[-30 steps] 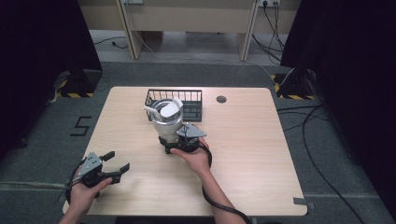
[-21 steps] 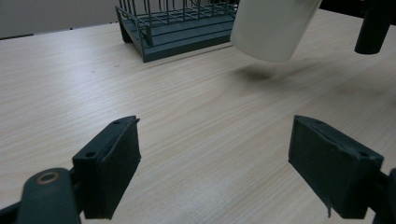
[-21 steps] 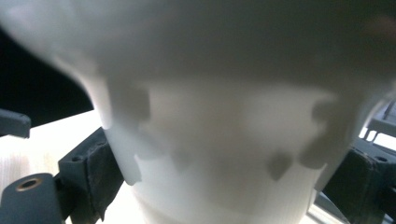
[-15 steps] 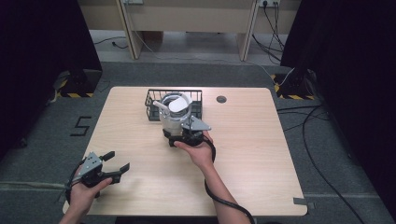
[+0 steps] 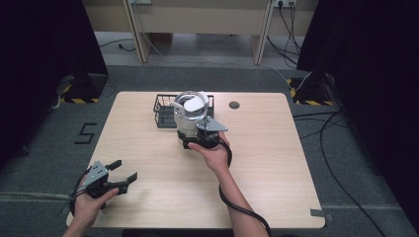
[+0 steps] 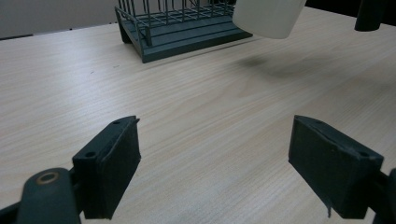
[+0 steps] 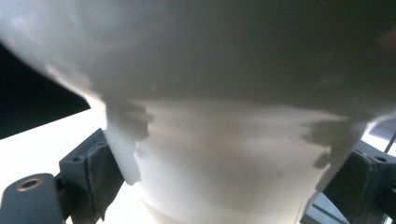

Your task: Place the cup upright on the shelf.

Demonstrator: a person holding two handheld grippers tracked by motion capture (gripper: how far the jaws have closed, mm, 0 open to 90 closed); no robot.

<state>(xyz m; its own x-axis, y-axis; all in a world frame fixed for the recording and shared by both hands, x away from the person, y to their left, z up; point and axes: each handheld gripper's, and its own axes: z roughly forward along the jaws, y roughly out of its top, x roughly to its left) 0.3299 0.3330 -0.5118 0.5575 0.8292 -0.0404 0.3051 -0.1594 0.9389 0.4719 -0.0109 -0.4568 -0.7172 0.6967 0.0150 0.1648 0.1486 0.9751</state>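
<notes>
High view: right tool (image 5: pixel 193 129) grips a white jug (image 5: pixel 189 111) by its sides, held just above the desk (image 5: pixel 276 163) at the black rack's (image 5: pixel 163 112) front edge. Left tool (image 5: pixel 118 177) sits wide open, empty, near the desk's front-left corner.

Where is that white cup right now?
In the high view the white cup is held in the right gripper above the middle of the table's far half, at the near edge of the black wire rack.
</notes>
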